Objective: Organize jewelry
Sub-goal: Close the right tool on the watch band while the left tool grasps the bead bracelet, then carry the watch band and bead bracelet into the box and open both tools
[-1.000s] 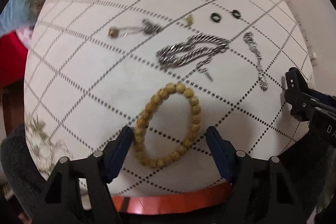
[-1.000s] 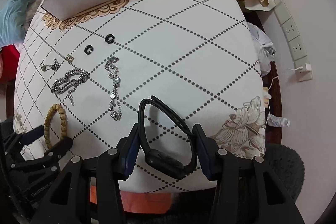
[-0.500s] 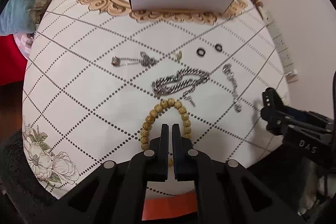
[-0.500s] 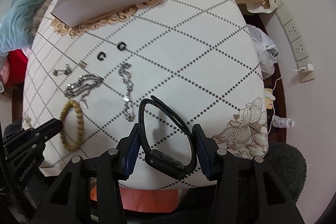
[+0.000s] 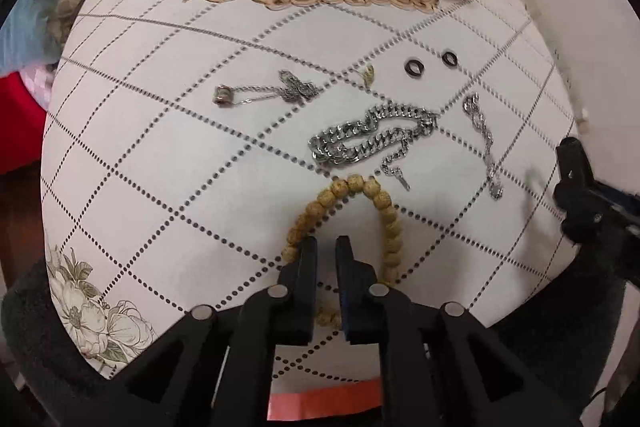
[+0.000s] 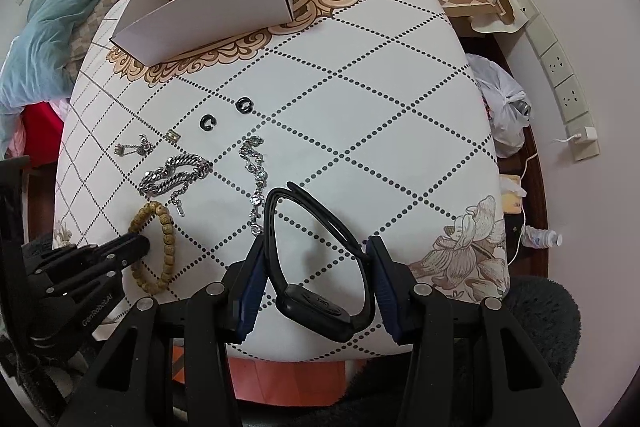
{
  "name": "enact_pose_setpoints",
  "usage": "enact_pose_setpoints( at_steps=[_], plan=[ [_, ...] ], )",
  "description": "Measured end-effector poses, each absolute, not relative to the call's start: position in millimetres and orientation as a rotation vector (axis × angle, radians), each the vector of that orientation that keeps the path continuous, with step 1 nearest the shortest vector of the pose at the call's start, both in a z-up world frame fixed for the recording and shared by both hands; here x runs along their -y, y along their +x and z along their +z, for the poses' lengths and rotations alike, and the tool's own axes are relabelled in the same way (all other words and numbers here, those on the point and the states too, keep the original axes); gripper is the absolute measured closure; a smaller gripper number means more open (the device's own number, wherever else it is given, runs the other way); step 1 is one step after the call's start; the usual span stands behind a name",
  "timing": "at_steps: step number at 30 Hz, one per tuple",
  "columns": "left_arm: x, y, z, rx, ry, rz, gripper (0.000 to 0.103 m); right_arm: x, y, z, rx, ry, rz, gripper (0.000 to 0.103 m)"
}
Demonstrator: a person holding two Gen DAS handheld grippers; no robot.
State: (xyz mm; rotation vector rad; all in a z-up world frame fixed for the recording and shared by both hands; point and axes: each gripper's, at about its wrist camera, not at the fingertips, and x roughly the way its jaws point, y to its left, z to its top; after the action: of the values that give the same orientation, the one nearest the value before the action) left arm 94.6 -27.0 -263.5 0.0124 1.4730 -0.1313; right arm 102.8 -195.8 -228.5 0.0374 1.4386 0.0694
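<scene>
Currently the left gripper has its jaws nearly pressed together, pinching the near side of the wooden bead bracelet, which lies on the desk. Right gripper: jaws spread, flanking the black wristband without visibly clamping it. Beyond the bracelet lie a heavy silver chain, a thin silver bracelet, a pendant necklace and two black rings. An open white box stands at the far edge of the desk
</scene>
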Motion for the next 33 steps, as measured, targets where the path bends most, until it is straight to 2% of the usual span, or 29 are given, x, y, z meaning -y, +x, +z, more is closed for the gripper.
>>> enact_pose_setpoints(
  at_steps=[6, 17, 19, 20, 22, 23, 24, 26, 29, 31, 32, 33],
  plan=[
    [36, 99, -270, -1.439, -0.086, -0.177, 0.101, 197, 101, -230, -1.443, 0.048, 0.066, 0.052],
    [-13, 75, -211, -1.347, -0.257, -0.189, 0.102, 199, 103, -221, -1.426, 0.085, 0.070, 0.052],
    [-17, 78, -213, -1.347, -0.240, -0.169, 0.099, 199, 103, -222, -1.432, 0.093, 0.071, 0.052],
    [-16, 79, -217, -1.371, -0.217, -0.157, 0.096, 199, 103, -223, -1.434, 0.099, 0.072, 0.052],
    [-9, 82, -232, -1.425, -0.171, -0.139, 0.077, 198, 103, -223, -1.437, 0.104, 0.072, 0.052],
    [-8, 81, -234, -1.432, -0.155, -0.135, 0.053, 198, 103, -223, -1.436, 0.104, 0.072, 0.052],
    [-6, 81, -238, -1.433, -0.141, -0.139, 0.049, 198, 102, -222, -1.436, 0.104, 0.071, 0.052],
    [0, 81, -249, -1.447, -0.102, -0.142, 0.049, 198, 102, -222, -1.433, 0.105, 0.069, 0.052],
    [11, 77, -253, -1.410, -0.016, -0.142, 0.051, 200, 102, -220, -1.425, 0.106, 0.062, 0.052],
    [19, 74, -254, -1.375, 0.063, -0.131, 0.071, 201, 102, -219, -1.424, 0.105, 0.056, 0.052],
    [22, 73, -254, -1.359, 0.091, -0.127, 0.095, 201, 102, -220, -1.424, 0.104, 0.053, 0.052],
    [24, 73, -255, -1.358, 0.086, -0.142, 0.096, 202, 103, -219, -1.424, 0.104, 0.052, 0.052]
  ],
)
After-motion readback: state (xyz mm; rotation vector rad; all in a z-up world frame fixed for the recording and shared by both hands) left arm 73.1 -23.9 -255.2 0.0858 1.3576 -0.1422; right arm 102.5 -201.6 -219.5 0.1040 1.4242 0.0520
